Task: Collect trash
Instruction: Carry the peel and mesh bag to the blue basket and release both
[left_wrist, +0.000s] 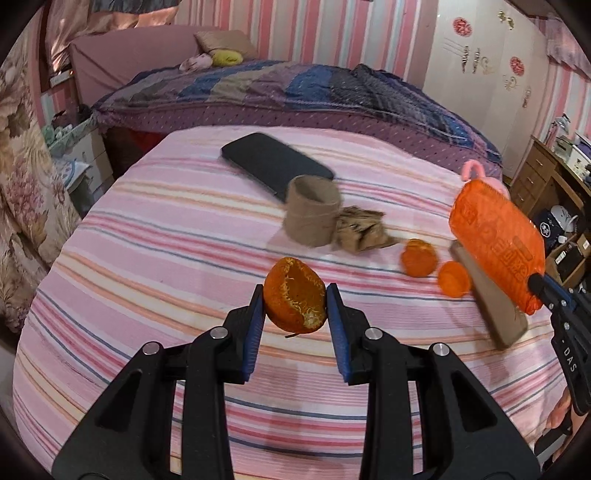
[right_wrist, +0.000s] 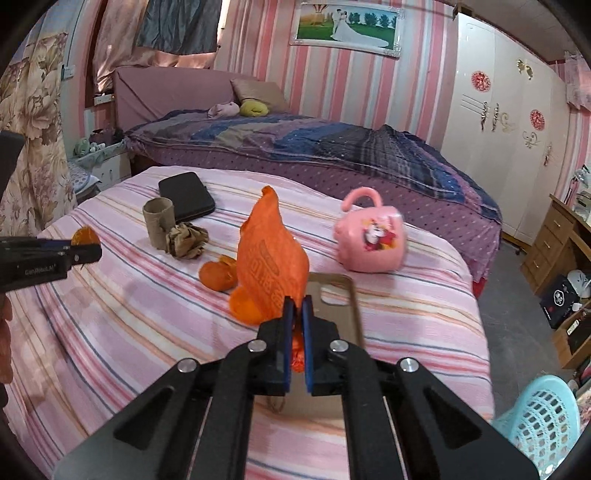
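Note:
My left gripper (left_wrist: 295, 295) is shut on a hollow orange peel half (left_wrist: 295, 299), lifted a little above the pink striped cloth (left_wrist: 147, 277). My right gripper (right_wrist: 297, 306) is shut on the corner of an orange plastic wrapper (right_wrist: 271, 266), which stands up from its pads; the same wrapper (left_wrist: 495, 236) shows at the right of the left wrist view. Loose peel pieces (left_wrist: 419, 258) (right_wrist: 218, 275) lie on the cloth. A cardboard roll (left_wrist: 312, 210) (right_wrist: 159, 221) stands beside a crumpled brown paper (left_wrist: 364, 230) (right_wrist: 186, 240).
A black phone (left_wrist: 277, 164) lies behind the roll. A clear phone case (right_wrist: 334, 291) lies under the wrapper, and a pink cartoon mug (right_wrist: 371, 236) lies on its side. A light blue basket (right_wrist: 543, 417) stands on the floor at lower right. A bed is behind.

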